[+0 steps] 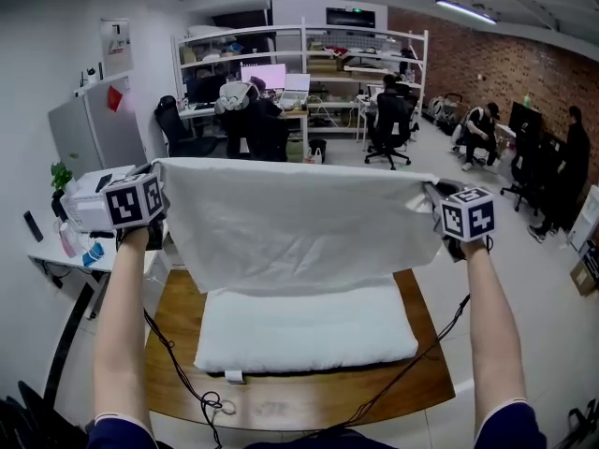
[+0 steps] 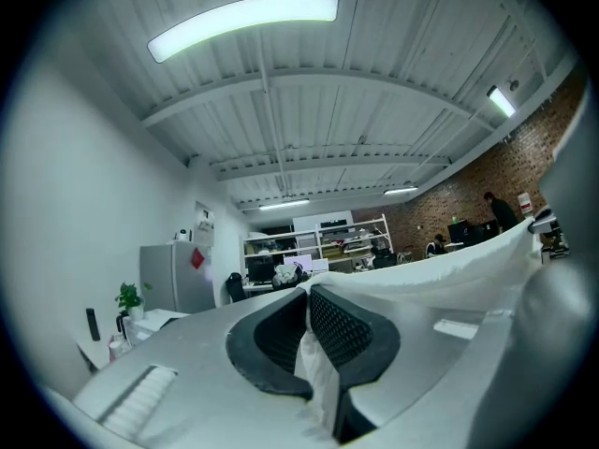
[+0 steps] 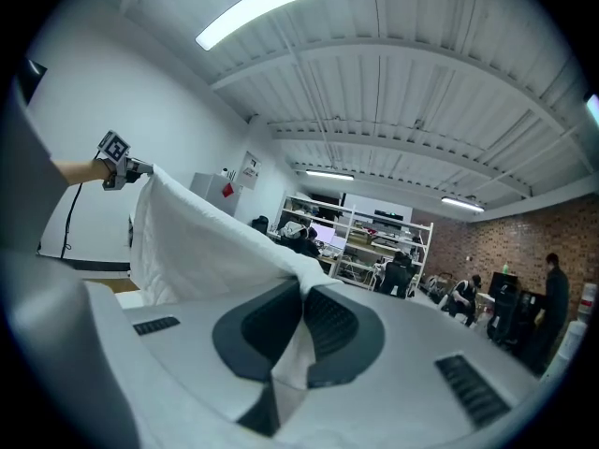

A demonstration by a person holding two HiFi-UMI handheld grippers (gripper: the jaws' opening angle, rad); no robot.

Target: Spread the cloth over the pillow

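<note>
Outstretched forearms hold the cloth up like a curtain, its top edge pulled straight so it hangs without bunching. The left gripper and right gripper each pinch a top corner, jaws clamped together on the fabric. The lower edge hangs over the far side of the pillow, which lies flat and uncovered on the wooden table. Lowering the cloth forward should drape it.

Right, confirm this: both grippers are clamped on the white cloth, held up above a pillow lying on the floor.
Not the floor: the head view shows the pillow lying on the wooden table. The left gripper and right gripper are clamped on the white cloth, held up above it.
</note>
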